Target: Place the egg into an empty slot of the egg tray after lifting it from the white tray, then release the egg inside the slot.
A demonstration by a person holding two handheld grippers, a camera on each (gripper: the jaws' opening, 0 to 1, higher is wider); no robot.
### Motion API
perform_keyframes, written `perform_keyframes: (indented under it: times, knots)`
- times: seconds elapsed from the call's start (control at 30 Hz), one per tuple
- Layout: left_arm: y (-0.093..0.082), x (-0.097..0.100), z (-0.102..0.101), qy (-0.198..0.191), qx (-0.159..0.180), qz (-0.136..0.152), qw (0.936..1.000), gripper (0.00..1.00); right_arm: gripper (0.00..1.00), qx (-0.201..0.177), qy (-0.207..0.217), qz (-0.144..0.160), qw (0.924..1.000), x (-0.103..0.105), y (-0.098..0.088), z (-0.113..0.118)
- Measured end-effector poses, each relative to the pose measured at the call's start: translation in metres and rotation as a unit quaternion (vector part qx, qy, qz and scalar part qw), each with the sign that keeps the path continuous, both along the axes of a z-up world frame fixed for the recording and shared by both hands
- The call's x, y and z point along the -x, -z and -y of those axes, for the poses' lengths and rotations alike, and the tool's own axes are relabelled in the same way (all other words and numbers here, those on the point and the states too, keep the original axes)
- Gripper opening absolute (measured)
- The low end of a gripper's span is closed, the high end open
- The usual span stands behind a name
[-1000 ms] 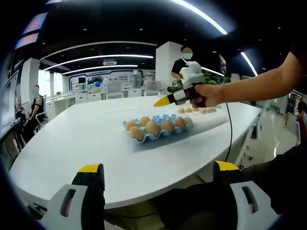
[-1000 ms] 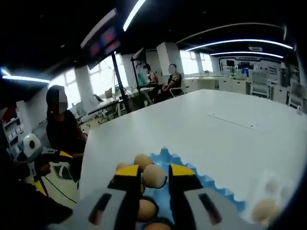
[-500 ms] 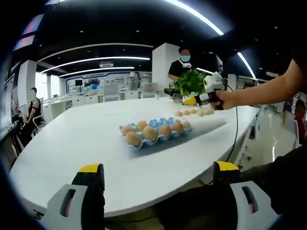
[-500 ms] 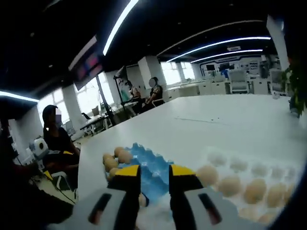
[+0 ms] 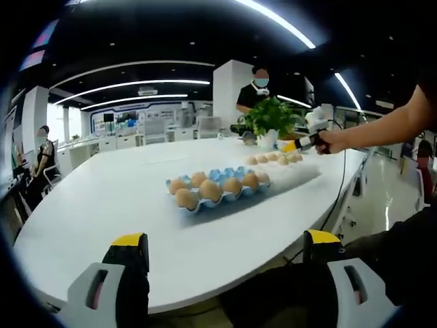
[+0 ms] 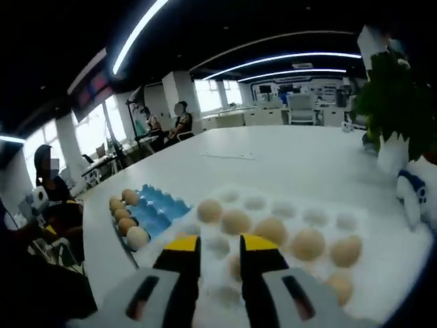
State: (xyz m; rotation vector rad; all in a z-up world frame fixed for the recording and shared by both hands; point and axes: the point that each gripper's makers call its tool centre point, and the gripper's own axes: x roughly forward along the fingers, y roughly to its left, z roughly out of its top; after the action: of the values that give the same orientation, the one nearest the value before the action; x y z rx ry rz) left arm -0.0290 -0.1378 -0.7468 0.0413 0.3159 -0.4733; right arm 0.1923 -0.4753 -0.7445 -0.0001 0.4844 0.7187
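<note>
The right gripper [image 6: 217,247] is hovering low over the white tray [image 6: 382,236], its fingers [image 6: 181,247] standing a narrow gap apart and holding nothing, probably lining up on an egg [image 6: 236,222] just beyond the tips. More eggs are sitting in the tray's dimples at centre and right. At centre left, the blue egg tray [image 6: 158,212] is carrying eggs along its near edge, with slots free. The left gripper [image 5: 226,240] is waiting wide open and empty at the near edge of the table [image 5: 102,205].
</note>
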Motion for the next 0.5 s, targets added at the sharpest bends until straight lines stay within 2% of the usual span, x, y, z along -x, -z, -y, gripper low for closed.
perform_keyframes:
  times: [0.07, 0.13, 0.2, 0.4, 0.5]
  knots:
    - [0.000, -0.001, -0.001, -0.002, 0.002, 0.000, 1.0000, 0.95, 0.22, 0.030, 0.009, 0.000, 0.9995, -0.006, 0.006, 0.005]
    - [0.000, -0.002, -0.002, -0.002, 0.003, 0.000, 1.0000, 0.95, 0.22, 0.073, 0.003, -0.017, 0.9972, -0.007, 0.018, 0.008]
    - [-0.001, -0.003, -0.002, -0.001, 0.002, 0.000, 1.0000, 0.95, 0.22, 0.111, 0.000, -0.012, 0.9938, -0.012, 0.024, 0.011]
    - [-0.002, -0.006, -0.005, -0.002, 0.004, 0.002, 1.0000, 0.94, 0.23, 0.122, -0.014, -0.023, 0.9922, -0.020, 0.030, 0.002]
    - [-0.001, -0.007, -0.007, -0.003, 0.004, 0.001, 1.0000, 0.94, 0.24, 0.144, -0.020, -0.027, 0.9890, -0.022, 0.036, 0.000]
